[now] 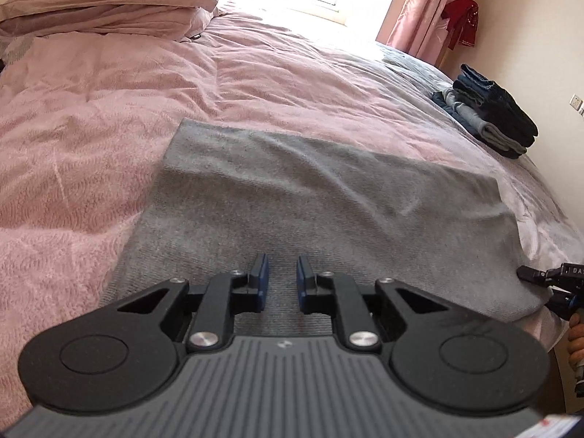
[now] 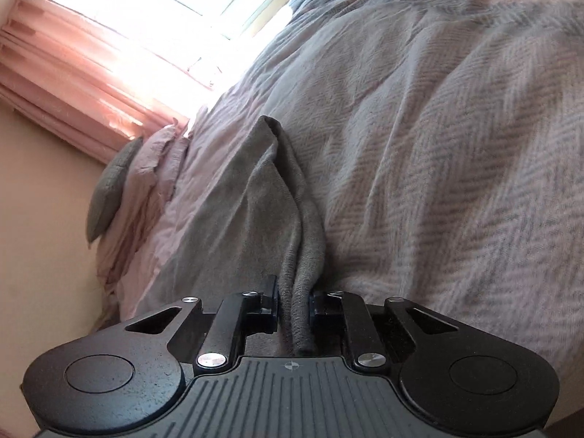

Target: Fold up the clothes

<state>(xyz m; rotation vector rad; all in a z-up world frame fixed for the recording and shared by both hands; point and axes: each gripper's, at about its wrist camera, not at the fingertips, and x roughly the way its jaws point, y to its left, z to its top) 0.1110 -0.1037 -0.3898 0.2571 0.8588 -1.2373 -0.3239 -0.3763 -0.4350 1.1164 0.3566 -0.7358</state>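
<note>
A grey knitted garment [image 1: 310, 197] lies flat and folded on the pink bedcover [image 1: 91, 138]. My left gripper [image 1: 280, 277] hovers over its near edge, open, with nothing between the blue pads. The right gripper [image 1: 547, 277] shows at the garment's right corner in the left wrist view, held by a hand. In the right wrist view my right gripper [image 2: 294, 299] is shut on a doubled edge of the grey garment [image 2: 252, 211], which bunches up between the fingers.
A stack of folded dark jeans and grey clothes [image 1: 489, 116] sits at the bed's far right edge. Pink pillows [image 1: 109, 7] are piled at the head. Pink curtains [image 1: 427, 7] flank a bright window. A red garment [image 1: 461, 22] hangs on the wall.
</note>
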